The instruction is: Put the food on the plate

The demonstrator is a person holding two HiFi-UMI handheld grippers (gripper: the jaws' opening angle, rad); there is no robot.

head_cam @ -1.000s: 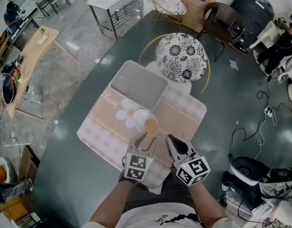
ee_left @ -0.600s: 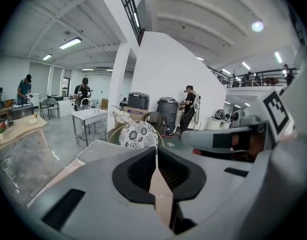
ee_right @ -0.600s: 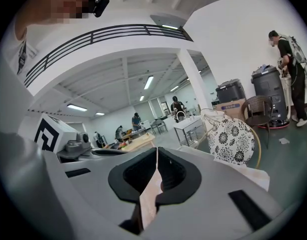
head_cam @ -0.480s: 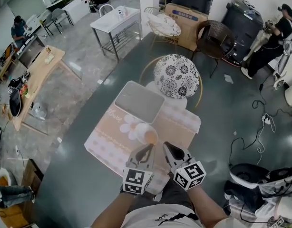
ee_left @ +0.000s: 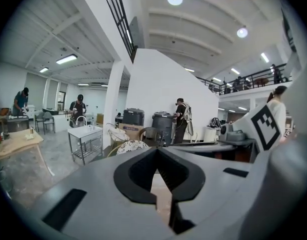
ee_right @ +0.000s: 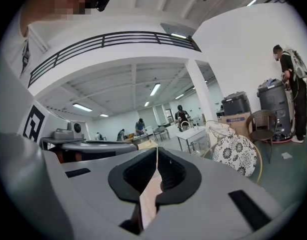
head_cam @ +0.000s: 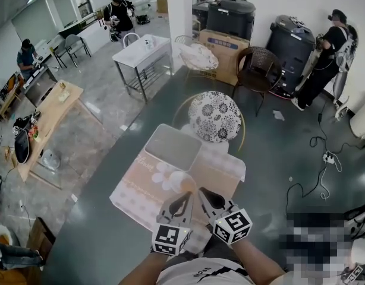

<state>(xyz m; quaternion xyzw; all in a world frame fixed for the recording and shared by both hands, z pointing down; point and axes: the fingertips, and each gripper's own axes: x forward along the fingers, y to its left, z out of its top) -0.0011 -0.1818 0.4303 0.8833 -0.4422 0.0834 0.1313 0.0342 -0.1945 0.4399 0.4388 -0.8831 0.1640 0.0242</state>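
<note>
dark grey-green tabletop [head_cam: 87,230] close in, with a peach placemat [head_cam: 141,189] bearing a white flower print laid across it.

nearest, above the mat's near edge: left gripper [head_cam: 185,195] and right gripper [head_cam: 200,191] side by side, held up off the surface, pointing away and only slightly down, marker cubes toward the body.

left: jaws just drawn shut, tips pressed together, nothing between them. a strip of mat visible through the gap below the tips.

right: tips likewise met in a thin seam, holding nothing. a sliver of mat showing lower down between the fingers.

just past both sets of tips, on the mat: a white round plate [head_cam: 178,180] with the tan-orange food [head_cam: 189,186] lying on it, neither gripper touching it.

further along, at the mat's far left corner: a grey rectangular tray [head_cam: 172,147], apart from the plate.

beyond the table edge: a round chair with a black-and-white flowered cushion [head_cam: 215,116].

further off on the pale floor: a white metal table [head_cam: 141,52], a wicker chair [head_cam: 254,64], a cardboard box [head_cam: 226,43], and black bins [head_cam: 230,15] against the wall.

farthest: a person [head_cam: 334,43] standing by the right-hand bin, other people at worktables along the left side of the room.
</note>
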